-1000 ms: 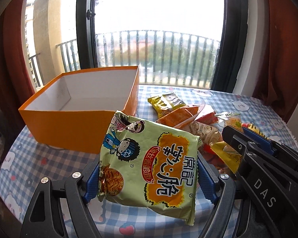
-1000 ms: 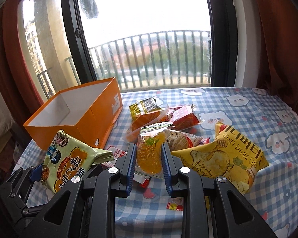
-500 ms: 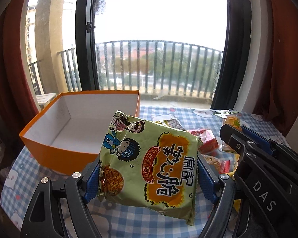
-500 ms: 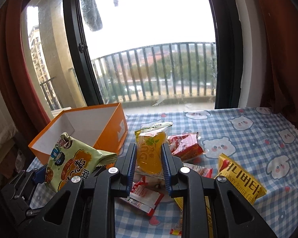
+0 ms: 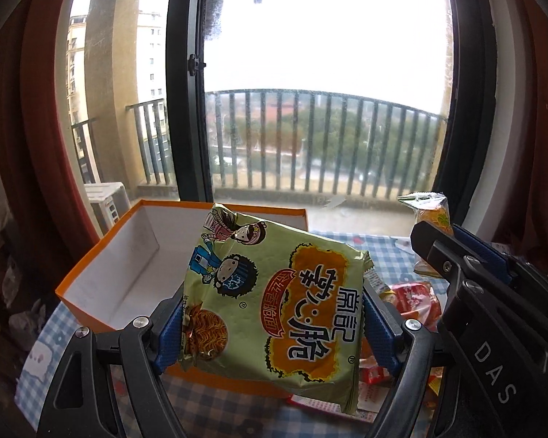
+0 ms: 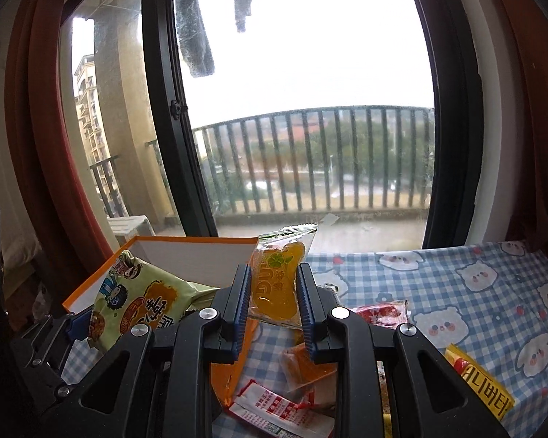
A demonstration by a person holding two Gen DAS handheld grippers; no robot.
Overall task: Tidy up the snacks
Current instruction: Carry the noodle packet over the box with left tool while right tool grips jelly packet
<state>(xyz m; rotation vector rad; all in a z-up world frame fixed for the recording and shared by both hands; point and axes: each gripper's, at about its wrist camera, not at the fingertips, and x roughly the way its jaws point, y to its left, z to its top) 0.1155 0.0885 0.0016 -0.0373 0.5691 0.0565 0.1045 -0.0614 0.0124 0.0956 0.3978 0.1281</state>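
Crinkly green foil first: the noodle pack [image 5: 274, 303] sits pinched between the blue pads of the left gripper [image 5: 270, 323], held up in the air w/ its top leaning toward the orange box [image 5: 102, 266], which is just beyond and to the left. From the right wrist view the same pack hangs at the box's near corner, not yet inside. The right gripper [image 6: 273, 301] is clamped on a clear orange jelly pouch [image 6: 276, 284], fingers squeezing its lower half, pouch upright and off the table, w/ the box's right end behind it.

Risks, as I judge them:
- Foil is slick and the pack is puffy; the pads catch only its side edges, so a tilt may let it slide out and drop short of the box.
- Box is light card (looks empty inside), so a bump from either tool could shove it along the checked tablecloth [image 6: 456, 292].
- The two grippers are close together; both heading for the same opening could clash.
- Jelly pouch is soft: hard squeeze may burst it.

Loose packets, incl. a yellow chip bag [image 6: 482, 387], lie near right.
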